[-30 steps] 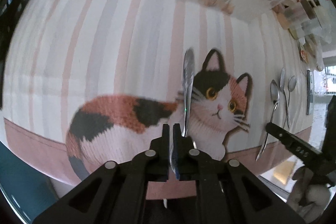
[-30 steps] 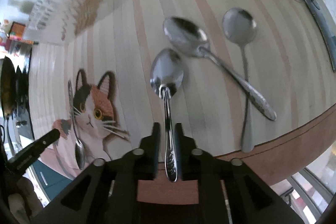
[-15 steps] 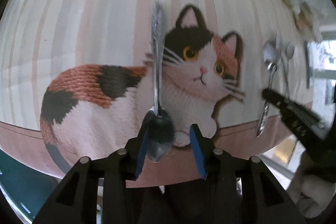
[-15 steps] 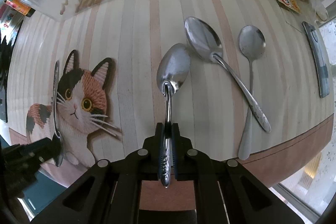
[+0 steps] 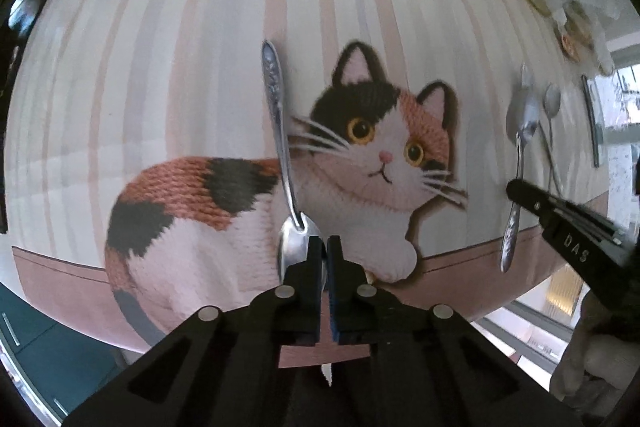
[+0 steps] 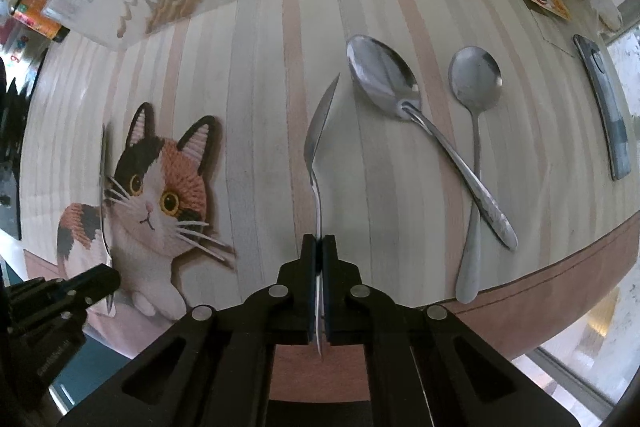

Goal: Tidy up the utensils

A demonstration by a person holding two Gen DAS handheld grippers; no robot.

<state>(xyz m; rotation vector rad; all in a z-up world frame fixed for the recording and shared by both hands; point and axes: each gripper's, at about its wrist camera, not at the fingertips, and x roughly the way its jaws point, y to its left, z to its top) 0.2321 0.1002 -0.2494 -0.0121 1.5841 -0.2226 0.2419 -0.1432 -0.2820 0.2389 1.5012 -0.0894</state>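
Turning edge-on since before, spoon clamped by right gripper

Two spoons crossed right; striped cloth bare between.

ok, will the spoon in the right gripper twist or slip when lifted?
The spoon looks like rigid polished metal, so probably no flex. The right gripper is shut on its thin handle only, bowl well ahead and edge-on, so it may pivot or slide between the pads.
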